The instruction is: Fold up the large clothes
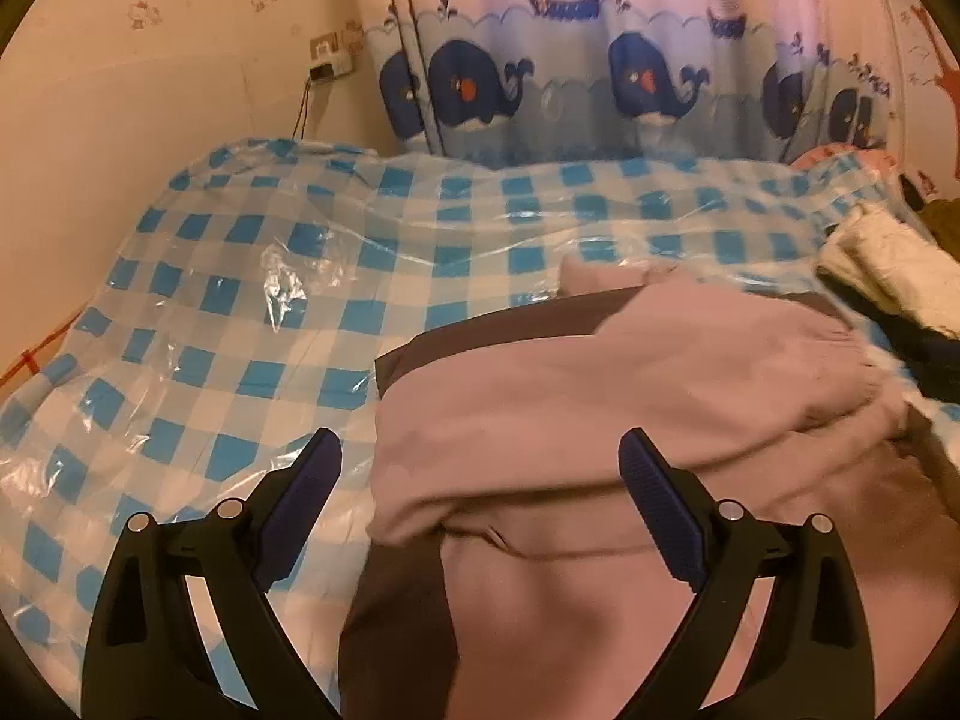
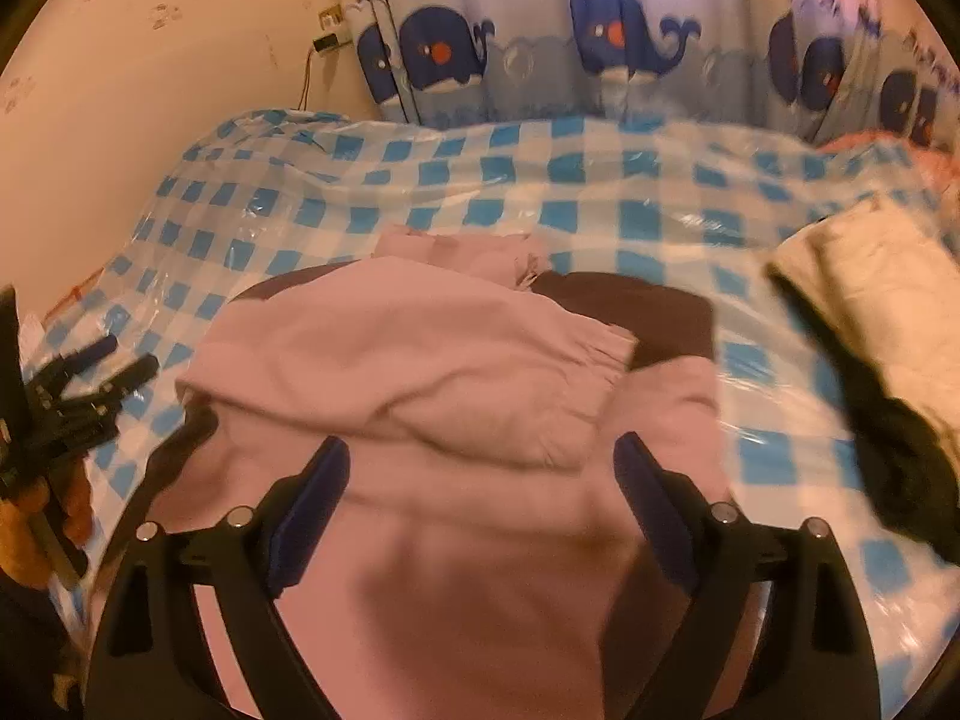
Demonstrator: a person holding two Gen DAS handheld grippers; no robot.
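Observation:
A large pink and brown garment (image 1: 600,396) lies partly folded on the blue-and-white checked plastic sheet (image 1: 240,276), with a pink sleeve laid across it. My left gripper (image 1: 480,480) hangs open and empty above the garment's left edge. In the right wrist view the same garment (image 2: 432,372) fills the middle, and my right gripper (image 2: 480,492) is open and empty just above its body. The left gripper (image 2: 84,384) also shows at the left edge of that view, beside the garment.
A stack of cream and black folded clothes (image 2: 870,300) lies to the right of the garment, also seen in the left wrist view (image 1: 888,276). A whale-print curtain (image 1: 600,78) hangs behind the bed. A wall with a socket (image 1: 330,60) stands at the left.

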